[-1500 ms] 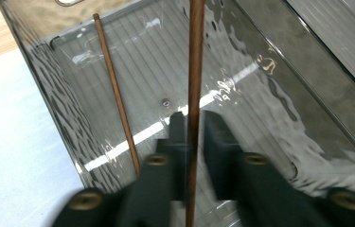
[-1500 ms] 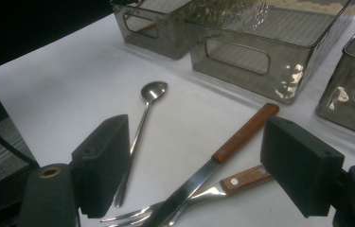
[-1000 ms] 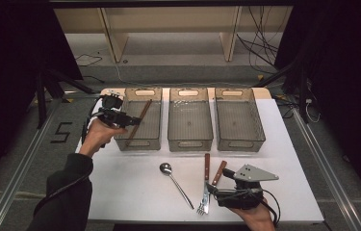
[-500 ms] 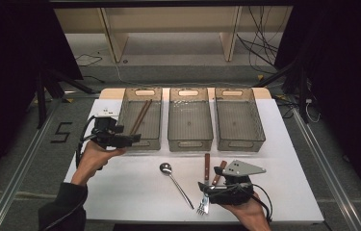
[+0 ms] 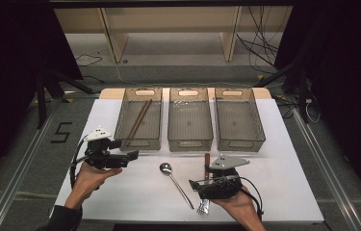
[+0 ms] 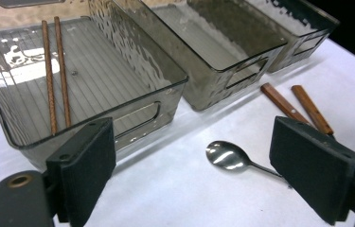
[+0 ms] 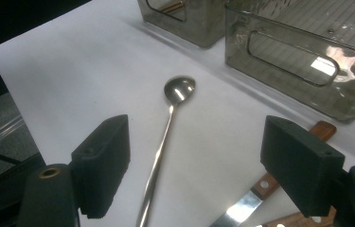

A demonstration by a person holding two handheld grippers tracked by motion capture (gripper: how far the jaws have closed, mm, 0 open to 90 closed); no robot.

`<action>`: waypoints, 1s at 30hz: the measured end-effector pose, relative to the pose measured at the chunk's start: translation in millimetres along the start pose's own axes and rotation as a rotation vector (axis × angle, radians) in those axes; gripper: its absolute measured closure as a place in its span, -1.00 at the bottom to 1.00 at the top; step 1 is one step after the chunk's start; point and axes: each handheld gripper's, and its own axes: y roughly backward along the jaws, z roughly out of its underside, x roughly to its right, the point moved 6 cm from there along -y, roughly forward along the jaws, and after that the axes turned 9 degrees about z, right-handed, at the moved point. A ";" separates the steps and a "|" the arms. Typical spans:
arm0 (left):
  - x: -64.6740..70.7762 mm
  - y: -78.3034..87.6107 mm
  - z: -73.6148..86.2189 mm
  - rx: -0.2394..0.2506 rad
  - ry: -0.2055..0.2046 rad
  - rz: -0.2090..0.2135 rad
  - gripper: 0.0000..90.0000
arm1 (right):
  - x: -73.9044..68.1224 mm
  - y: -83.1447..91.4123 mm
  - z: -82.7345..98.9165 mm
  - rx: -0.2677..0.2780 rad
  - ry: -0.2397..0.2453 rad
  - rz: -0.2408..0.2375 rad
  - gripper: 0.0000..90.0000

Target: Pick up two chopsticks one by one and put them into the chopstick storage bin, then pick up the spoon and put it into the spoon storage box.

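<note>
Both grippers are held open over the white table, near the spoon.

The left gripper (image 5: 129, 157) is held in front of the left bin (image 5: 122, 115), where the chopsticks (image 5: 138, 118) lie; its jaws have just been opening, with nothing between them. The right gripper's (image 5: 195, 185) jaws are spread apart, empty, just beside the spoon (image 5: 175, 183), above a fork (image 5: 203, 208).

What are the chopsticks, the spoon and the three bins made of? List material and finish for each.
Chopsticks: likely wood, reddish-brown with a matte, slightly grainy surface.
Spoon: probably polished steel; its bowl mirrors light and dark shapes.
Bins: apparently smoky clear plastic; you see through the walls, which look rippled, and the floor is ribbed.
</note>
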 end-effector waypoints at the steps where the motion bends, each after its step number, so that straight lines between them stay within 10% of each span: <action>1: 1.0 0.7 1.4 0.009 0.000 0.002 -0.66 | -0.8 -1.7 -0.9 -0.006 0.003 -0.004 -0.43; 30: 26.0 5.7 52.4 0.020 -0.081 0.027 -0.69 | -10.5 -33.7 -5.7 -0.115 0.034 0.000 -0.43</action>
